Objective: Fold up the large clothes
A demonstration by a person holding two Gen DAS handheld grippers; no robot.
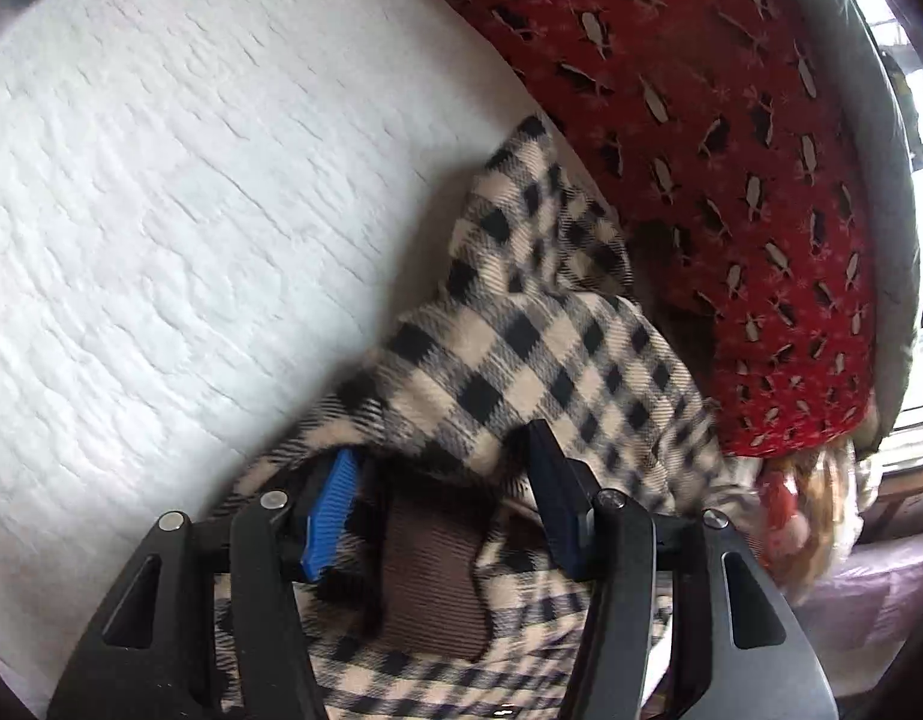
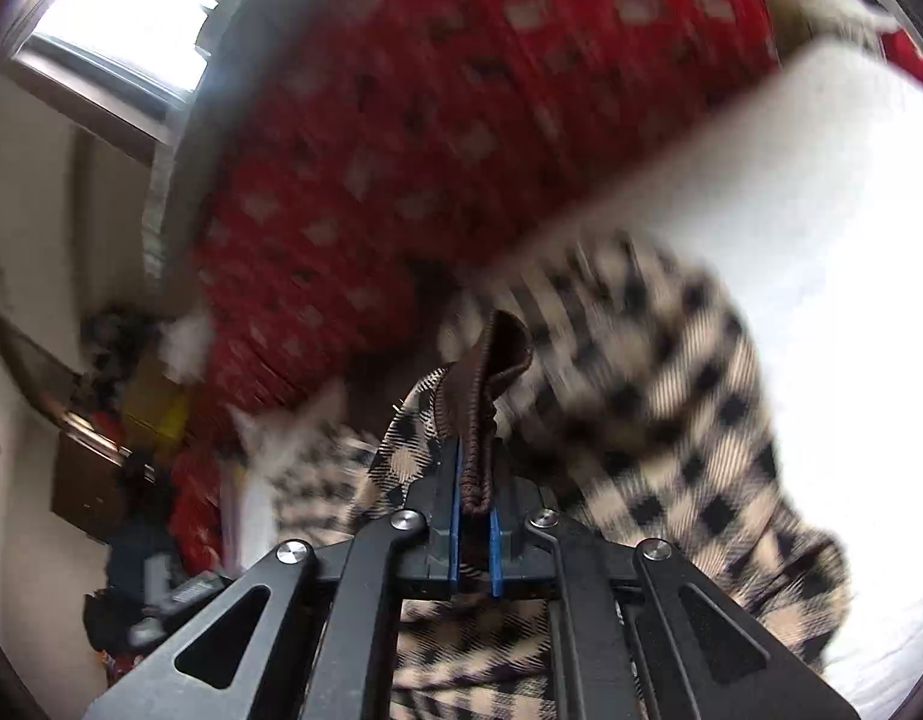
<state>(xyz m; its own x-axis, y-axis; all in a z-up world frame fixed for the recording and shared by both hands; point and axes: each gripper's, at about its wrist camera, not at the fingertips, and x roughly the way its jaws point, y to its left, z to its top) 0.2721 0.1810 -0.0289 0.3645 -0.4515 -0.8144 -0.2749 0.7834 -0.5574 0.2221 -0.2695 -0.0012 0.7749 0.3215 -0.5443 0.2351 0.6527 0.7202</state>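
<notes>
Checked fabric fills both views: the plaid garment (image 1: pixel 521 348) lies bunched on the white quilted bed cover (image 1: pixel 161 210), pressed up against a red patterned blanket (image 1: pixel 731 150) heaped just beside it. The right gripper (image 2: pixel 474 480) has its jaws pressed together on the garment's brown ribbed trim (image 2: pixel 479 420), a narrow band of knit pinched between the blue pads (image 2: pixel 455 516). The left gripper (image 1: pixel 443 498) has its jaws spread, with plaid cloth and a brown ribbed panel (image 1: pixel 431 570) lying between and over them; nothing looks clamped there. Only one hand seems to have a hold, so the fold looks to be at an early stage, the garment still rumpled rather than laid flat. The main risk, as I judge it, is the thin bite on the trim: a hard pull could slide the ribbing out of the pads, or lift one layer only and twist the garment. The left jaws could also close on several bunched layers at once, and the red blanket is close enough to be dragged along.
</notes>
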